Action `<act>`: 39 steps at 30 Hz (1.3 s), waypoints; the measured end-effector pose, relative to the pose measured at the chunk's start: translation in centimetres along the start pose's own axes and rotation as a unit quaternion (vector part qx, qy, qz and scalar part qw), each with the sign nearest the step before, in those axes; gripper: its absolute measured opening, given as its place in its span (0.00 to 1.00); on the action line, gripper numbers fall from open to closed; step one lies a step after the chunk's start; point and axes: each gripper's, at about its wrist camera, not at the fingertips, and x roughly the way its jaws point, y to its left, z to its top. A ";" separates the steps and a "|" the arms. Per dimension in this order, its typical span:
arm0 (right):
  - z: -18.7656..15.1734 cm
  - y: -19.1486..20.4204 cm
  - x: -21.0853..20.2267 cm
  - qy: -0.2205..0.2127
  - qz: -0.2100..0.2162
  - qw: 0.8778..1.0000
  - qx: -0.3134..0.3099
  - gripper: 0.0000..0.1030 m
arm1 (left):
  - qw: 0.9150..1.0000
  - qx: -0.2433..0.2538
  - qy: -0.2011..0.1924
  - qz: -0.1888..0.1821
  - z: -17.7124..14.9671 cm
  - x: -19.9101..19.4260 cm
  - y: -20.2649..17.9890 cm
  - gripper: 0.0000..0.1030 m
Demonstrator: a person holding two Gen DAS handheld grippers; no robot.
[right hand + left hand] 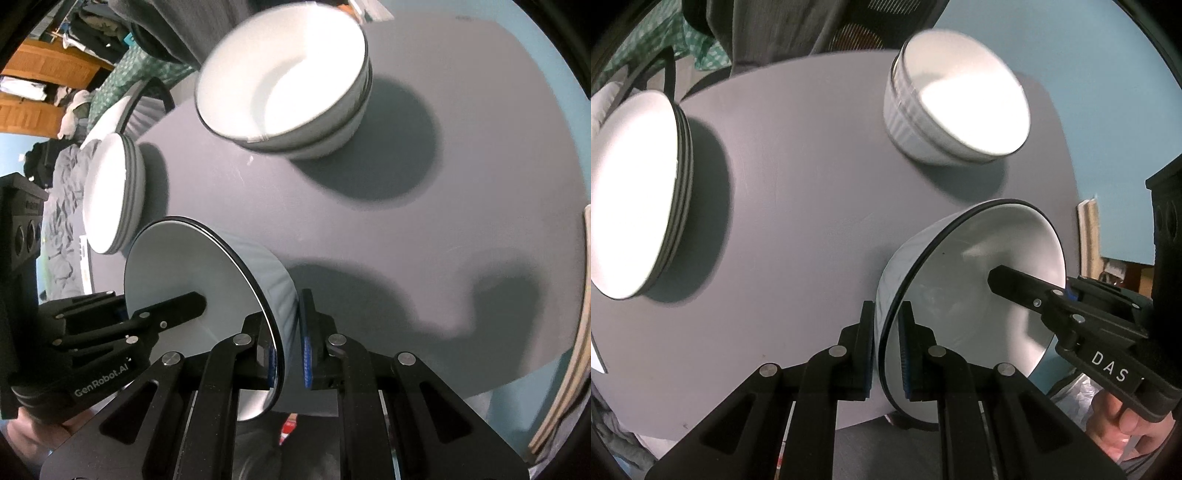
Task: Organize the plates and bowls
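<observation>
A white bowl (975, 254) with a thin black rim hangs tilted above the grey round table (812, 206), gripped on two sides. My left gripper (887, 312) is shut on its near rim, one pad inside and one outside. The right gripper's finger (1015, 286) reaches into the bowl from the right. In the right wrist view my right gripper (286, 314) is shut on the opposite rim of the same bowl (184, 266), and the left gripper's finger (177, 308) lies inside it. A stack of white plates (628, 192) (107, 192) and a stack of white bowls (960, 99) (288, 81) rest on the table (424, 240).
A person's hand (1123, 424) grips the right tool's handle. Dark chair backs and clothing stand behind the table's far edge. Wooden furniture (48, 70) and a rumpled grey blanket (62, 206) lie to the left. A wooden board (581, 325) leans by the table's right edge.
</observation>
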 end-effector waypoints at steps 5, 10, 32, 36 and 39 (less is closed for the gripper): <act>1.0 1.2 -1.4 -0.013 -0.006 1.000 -0.012 0.10 | 1.000 0.012 -0.021 0.001 -0.5 -1.8 -1.0 0.11; 2.3 1.8 -2.2 -0.028 -0.008 0.999 -0.025 0.10 | 0.999 0.016 -0.036 -0.003 1.1 -3.5 -1.0 0.11; 9.3 0.3 -3.1 -0.038 -0.013 0.999 -0.021 0.10 | 0.997 0.042 -0.053 0.037 8.9 -2.8 -3.9 0.11; 10.2 -0.3 -2.9 -0.030 -0.009 0.999 -0.019 0.10 | 0.997 0.041 -0.050 0.041 9.8 -2.3 -3.8 0.11; 10.8 -0.5 -2.6 -0.026 -0.011 0.999 -0.020 0.10 | 0.997 0.039 -0.046 0.043 10.3 -1.9 -3.7 0.11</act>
